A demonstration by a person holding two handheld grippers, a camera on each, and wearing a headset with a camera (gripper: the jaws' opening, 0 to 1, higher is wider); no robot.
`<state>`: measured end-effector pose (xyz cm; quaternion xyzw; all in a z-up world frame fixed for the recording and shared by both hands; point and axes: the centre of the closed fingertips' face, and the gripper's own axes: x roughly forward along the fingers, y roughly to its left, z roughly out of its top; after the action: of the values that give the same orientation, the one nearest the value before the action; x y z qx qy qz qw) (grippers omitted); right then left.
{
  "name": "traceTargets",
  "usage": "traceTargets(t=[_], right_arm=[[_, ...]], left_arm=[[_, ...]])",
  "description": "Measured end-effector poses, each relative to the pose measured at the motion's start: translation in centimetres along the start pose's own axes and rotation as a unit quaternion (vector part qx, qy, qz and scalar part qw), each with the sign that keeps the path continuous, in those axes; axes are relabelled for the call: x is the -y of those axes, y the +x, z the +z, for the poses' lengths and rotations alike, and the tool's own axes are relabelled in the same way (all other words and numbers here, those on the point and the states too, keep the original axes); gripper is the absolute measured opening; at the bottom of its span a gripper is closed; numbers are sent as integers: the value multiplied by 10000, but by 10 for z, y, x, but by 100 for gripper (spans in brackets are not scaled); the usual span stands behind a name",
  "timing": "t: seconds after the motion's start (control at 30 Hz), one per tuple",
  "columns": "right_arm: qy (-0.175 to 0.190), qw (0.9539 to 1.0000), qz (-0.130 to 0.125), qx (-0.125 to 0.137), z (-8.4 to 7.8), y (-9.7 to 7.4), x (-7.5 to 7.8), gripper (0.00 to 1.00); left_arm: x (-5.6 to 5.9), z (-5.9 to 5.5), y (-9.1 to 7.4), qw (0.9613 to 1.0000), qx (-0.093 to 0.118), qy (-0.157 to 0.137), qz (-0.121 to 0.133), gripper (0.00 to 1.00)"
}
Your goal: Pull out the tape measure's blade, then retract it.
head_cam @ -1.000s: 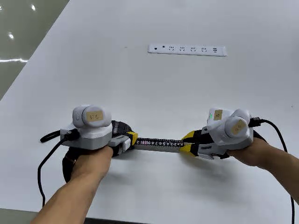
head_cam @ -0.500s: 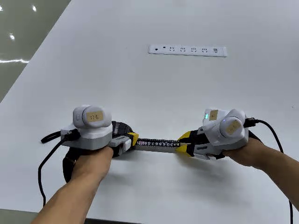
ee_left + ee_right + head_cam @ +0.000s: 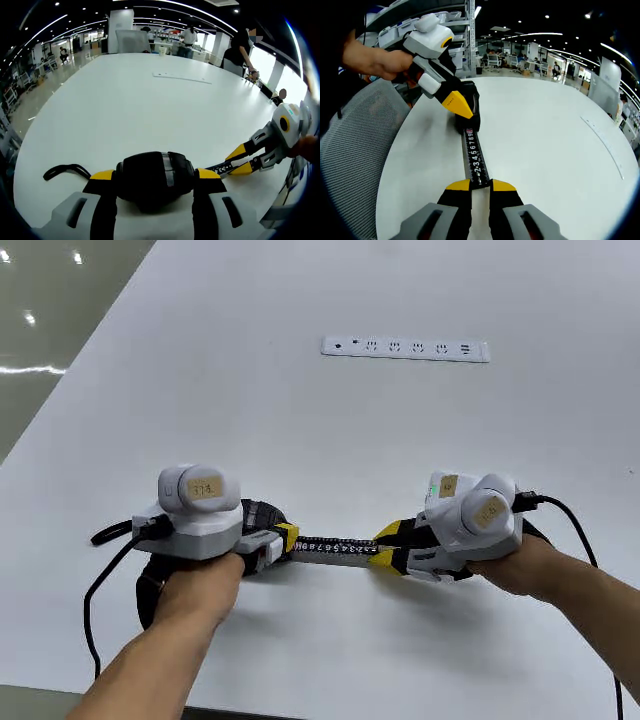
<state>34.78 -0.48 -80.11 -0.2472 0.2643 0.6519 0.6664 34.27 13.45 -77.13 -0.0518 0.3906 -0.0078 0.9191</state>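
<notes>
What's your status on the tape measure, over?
Left gripper shut on tape measure case. Right gripper shut on blade end, blade partly out. Power strip far back, not in the way.

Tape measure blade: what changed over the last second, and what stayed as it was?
The right gripper, shut on the blade at its end, moved toward the left gripper, so less blade lies exposed between them. The left gripper stayed clamped on the tape measure case, in place on the table; the power strip did not move.
</notes>
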Motion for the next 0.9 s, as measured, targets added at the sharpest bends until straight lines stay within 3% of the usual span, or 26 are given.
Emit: traceTargets(t=[0.9], right_arm=[[-47, 9999, 91, 77, 14, 15, -4, 9]], left_arm=[[-1, 0, 0, 10000, -33, -28, -24, 56]])
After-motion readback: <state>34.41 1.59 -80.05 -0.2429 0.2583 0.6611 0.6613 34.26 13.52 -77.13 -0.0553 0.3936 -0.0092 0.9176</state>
